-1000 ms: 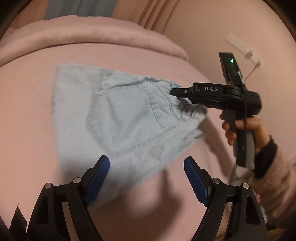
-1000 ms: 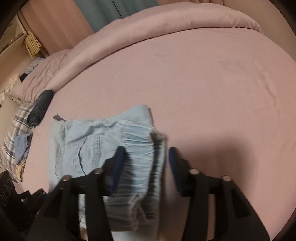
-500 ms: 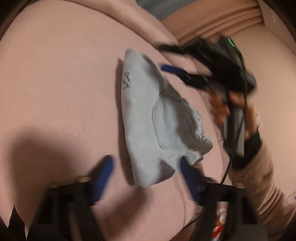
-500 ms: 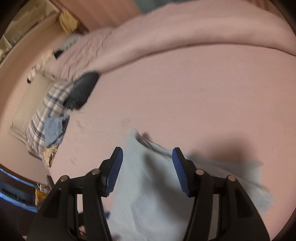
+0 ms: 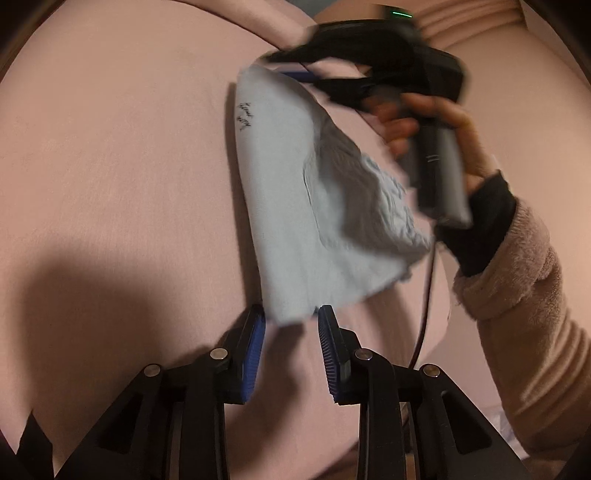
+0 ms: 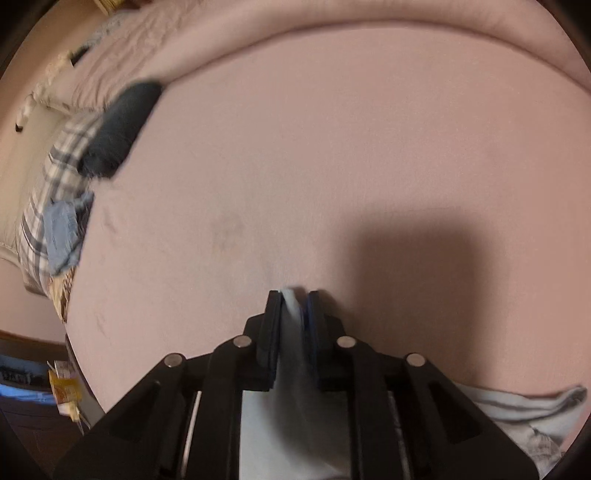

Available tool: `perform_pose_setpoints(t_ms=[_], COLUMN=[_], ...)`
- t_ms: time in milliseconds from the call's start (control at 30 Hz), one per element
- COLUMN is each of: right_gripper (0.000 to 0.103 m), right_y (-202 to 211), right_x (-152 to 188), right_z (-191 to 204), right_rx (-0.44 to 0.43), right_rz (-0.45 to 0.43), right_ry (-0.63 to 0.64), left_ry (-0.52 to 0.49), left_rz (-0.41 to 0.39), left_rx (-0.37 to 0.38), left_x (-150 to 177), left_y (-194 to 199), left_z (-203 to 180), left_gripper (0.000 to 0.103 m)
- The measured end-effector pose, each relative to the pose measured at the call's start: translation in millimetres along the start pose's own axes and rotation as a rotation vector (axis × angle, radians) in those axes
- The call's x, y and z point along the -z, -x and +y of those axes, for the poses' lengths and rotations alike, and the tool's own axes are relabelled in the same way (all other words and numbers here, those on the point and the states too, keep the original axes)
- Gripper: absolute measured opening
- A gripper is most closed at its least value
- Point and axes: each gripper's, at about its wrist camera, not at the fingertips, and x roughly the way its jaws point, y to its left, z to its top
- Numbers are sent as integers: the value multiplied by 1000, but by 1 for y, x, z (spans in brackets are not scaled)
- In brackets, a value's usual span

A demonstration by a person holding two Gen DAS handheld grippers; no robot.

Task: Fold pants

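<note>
The folded light-blue denim pants (image 5: pixel 288 206) lie on the pink bed (image 5: pixel 110 184). In the left wrist view my left gripper (image 5: pixel 291 314) has its blue pads on either side of the near corner of the pants. Its jaws are closing, and a gap still shows beside the cloth. At the far end of the pants a person's hand holds my right gripper (image 5: pixel 284 68). In the right wrist view the right gripper (image 6: pixel 295 299) is closing, and its pads pinch a fold of the pants (image 6: pixel 291 332).
A dark rolled garment (image 6: pixel 118 129), a plaid cloth (image 6: pixel 55 173) and a denim scrap (image 6: pixel 62 232) lie at the bed's left edge. A rolled pink duvet (image 6: pixel 369 33) lines the far side. A striped cloth (image 6: pixel 524 402) lies near right. A fuzzy pink sleeve (image 5: pixel 517 280) reaches in from the right.
The left gripper's jaws have narrowed around the near corner of the pants. The right gripper moved across to the far edge, then closed on a fold there.
</note>
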Motion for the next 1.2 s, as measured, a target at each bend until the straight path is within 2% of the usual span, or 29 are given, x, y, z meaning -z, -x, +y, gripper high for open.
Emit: perform_pose_setpoints(t_ms=[67, 100, 167, 233, 333, 467, 533, 567, 633, 733, 800, 833, 867, 933, 1033, 1100, 1167, 1200], right_gripper=[23, 29, 33, 33, 32, 30, 28, 29, 29, 30, 31, 34, 36, 56, 63, 65, 66, 67], right_y=[50, 73, 119, 144, 156, 147, 137, 133, 130, 128, 136, 142, 155, 170, 182, 184, 184, 182], right_x=[5, 12, 38, 72, 129, 203, 239, 248, 256, 255, 251, 251, 254, 252, 250, 247, 244, 246], right_z=[-16, -21, -28, -33, -47, -66, -73, -76, -87, -80, -74, -70, -66, -63, -64, -70, -82, -75], right_rx=[-80, -90, -43, 23, 79, 191, 264, 258, 245, 281, 286, 275, 247, 229, 263, 266, 236, 220], right_rz=[-139, -190, -254, -254, -207, -177, -214, -229, -262, -277, -278, -289, -319, -378, -445, -456, -459, -461], right_ry=[-67, -72, -3, 78, 125, 212, 258, 248, 204, 227, 205, 188, 157, 114, 79, 47, -11, -38], left_ry=[-31, -51, -95, -119, -174, -229, -294, -311, -309, -243, -205, -190, -169, -125, -44, 1, 33, 45], left_rz=[-11, -30, -70, -93, -104, -40, -64, -60, -51, -40, -65, -87, -119, -157, -172, -165, -150, -143], left_rx=[-44, -63, -75, -64, -47, -138, -161, -175, -180, -158, -165, -168, -170, -160, -166, -162, -132, -119], left_x=[5, 4, -3, -17, -32, -32, -25, -24, -26, -30, -32, -32, -31, -34, -44, -52, -54, -54], left_y=[11, 16, 21, 16, -3, -29, -35, -36, -38, -30, -25, -18, -10, -1, 5, 1, -5, 1], left_z=[-7, -13, -24, -37, -52, -44, -47, -49, -51, -51, -47, -48, -46, -41, -24, -19, -15, -7], left_gripper=[29, 30, 31, 38, 41, 41, 41, 41, 41, 42, 59, 74, 82, 85, 86, 86, 86, 86])
